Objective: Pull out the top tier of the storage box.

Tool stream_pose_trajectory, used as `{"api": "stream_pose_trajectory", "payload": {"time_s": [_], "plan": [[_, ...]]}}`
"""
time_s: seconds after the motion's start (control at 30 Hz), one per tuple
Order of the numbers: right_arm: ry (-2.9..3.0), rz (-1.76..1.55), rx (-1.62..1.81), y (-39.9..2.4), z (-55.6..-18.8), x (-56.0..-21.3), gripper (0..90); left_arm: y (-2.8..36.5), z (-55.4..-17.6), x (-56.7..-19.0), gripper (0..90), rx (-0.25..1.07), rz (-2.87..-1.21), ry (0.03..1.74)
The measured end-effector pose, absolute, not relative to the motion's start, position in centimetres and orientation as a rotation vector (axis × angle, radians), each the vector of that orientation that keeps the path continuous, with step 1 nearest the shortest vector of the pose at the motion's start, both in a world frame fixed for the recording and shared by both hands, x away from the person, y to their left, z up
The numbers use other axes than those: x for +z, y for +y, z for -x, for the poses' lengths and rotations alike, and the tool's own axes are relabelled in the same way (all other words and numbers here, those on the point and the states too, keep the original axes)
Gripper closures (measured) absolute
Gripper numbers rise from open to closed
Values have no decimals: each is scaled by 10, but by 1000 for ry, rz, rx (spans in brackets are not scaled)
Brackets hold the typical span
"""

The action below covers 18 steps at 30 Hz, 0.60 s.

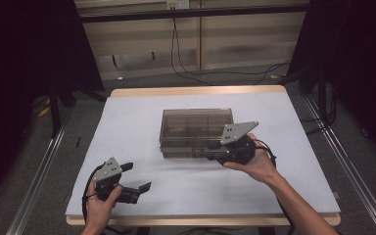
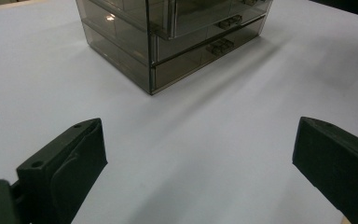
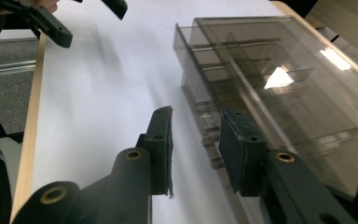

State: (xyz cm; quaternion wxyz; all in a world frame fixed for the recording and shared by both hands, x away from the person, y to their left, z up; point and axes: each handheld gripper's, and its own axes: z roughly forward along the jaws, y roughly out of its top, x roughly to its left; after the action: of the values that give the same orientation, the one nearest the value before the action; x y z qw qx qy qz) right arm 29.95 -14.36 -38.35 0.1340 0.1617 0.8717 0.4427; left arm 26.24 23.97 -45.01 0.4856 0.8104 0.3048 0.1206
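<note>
A smoky transparent drawer box (image 1: pixel 196 128) stands at the middle of the white-covered table (image 1: pixel 137 122). My right gripper (image 1: pixel 210 157) lies against its front face, held by a hand from the right. In the right gripper view the jaws (image 3: pixel 193 140) stand partly apart and a small drawer handle (image 3: pixel 210 140) lies between them, close to the right pad; I see no squeeze on it. My left gripper (image 1: pixel 137 176) rests near the table's front left, open wide with nothing in it (image 2: pixel 198 154). It faces the box (image 2: pixel 168 42) from a distance and appears far off as my left gripper (image 3: pixel 86 18) in the right gripper view.
The table's wooden edge (image 1: pixel 196 91) runs along the back. Cables (image 1: pixel 186 68) trail on the floor behind it. Dark curtains flank both sides and metal rails (image 1: pixel 39 171) run along the floor. White surface spreads to the left of the box.
</note>
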Motion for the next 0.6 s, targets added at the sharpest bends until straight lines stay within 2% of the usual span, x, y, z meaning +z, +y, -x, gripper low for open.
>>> {"api": "stream_pose_trajectory", "payload": {"time_s": [0.3, 0.6], "plan": [[2613, -501, 1235, -153, -316, -373, 666, 239, -263, -451, 25, 300, -1978, 746], [2673, -506, 1199, -157, -332, -379, 724, 240, -263, -451, 26, 298, -1980, 744]]}}
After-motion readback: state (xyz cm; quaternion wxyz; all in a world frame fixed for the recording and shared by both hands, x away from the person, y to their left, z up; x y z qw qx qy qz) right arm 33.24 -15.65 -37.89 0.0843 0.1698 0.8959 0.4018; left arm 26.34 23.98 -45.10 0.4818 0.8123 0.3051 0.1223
